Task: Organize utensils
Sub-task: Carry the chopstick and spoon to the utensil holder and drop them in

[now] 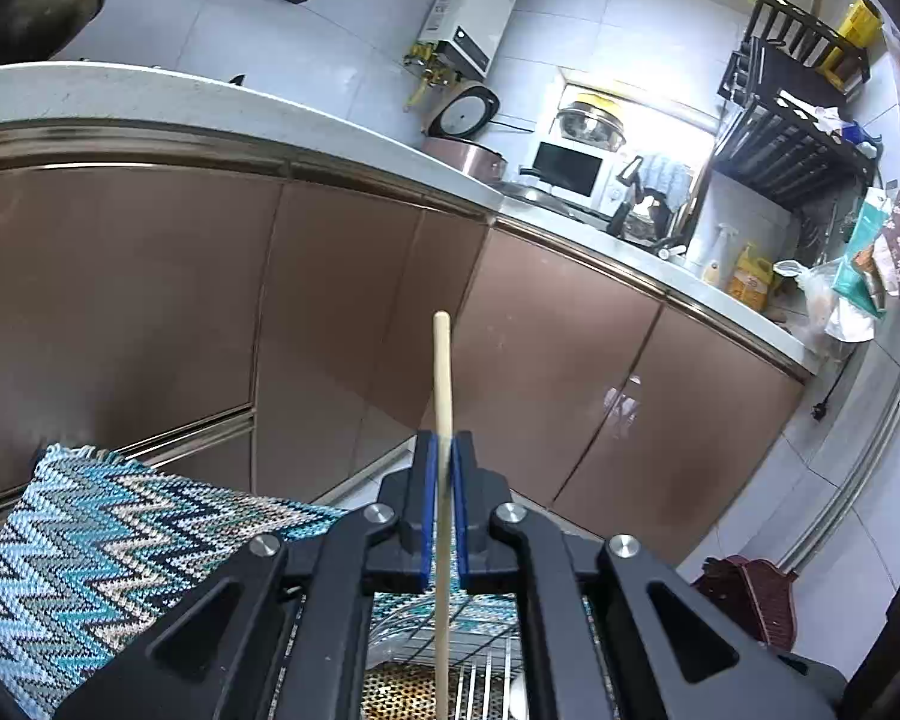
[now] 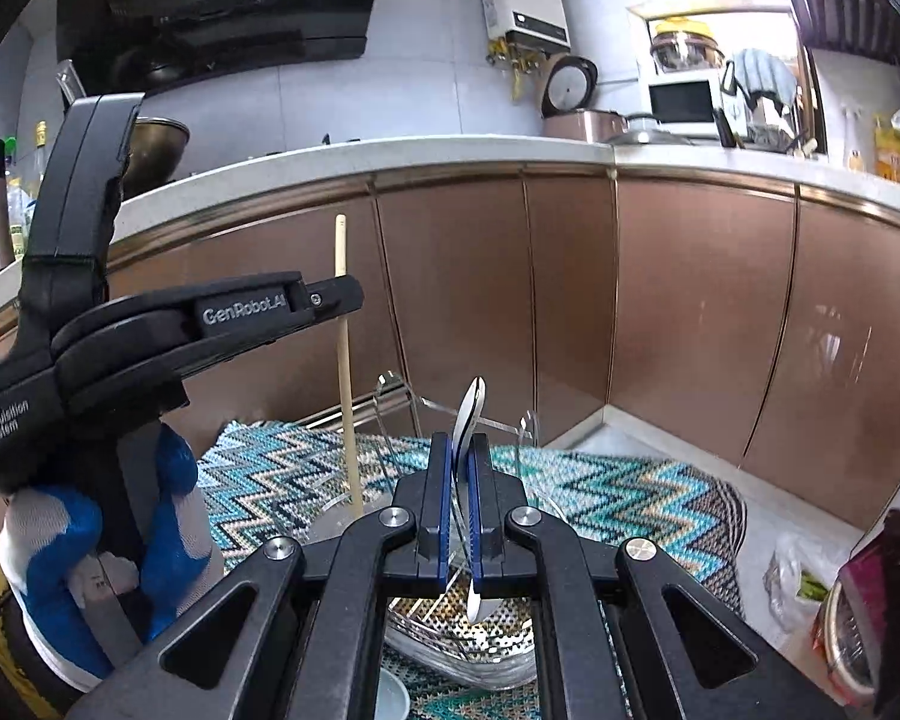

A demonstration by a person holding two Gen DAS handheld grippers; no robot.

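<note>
My left gripper (image 1: 444, 450) is shut on a pale wooden chopstick (image 1: 441, 384) that stands upright, its tip above the fingers. It also shows in the right wrist view (image 2: 345, 372), held by the left gripper (image 2: 336, 300) at my left. My right gripper (image 2: 463, 450) is shut on a shiny metal spoon (image 2: 469, 414), held upright. Below both grippers a clear glass dish (image 2: 450, 642) with metal utensils sits on a zigzag blue woven mat (image 2: 618, 492).
Brown cabinet doors (image 2: 570, 300) under a white counter (image 2: 390, 156) stand behind the mat. A clear rack (image 2: 402, 396) stands on the mat's far side. A white cup (image 2: 390, 696) sits near the dish. A dark red basket (image 1: 750, 594) is on the floor at right.
</note>
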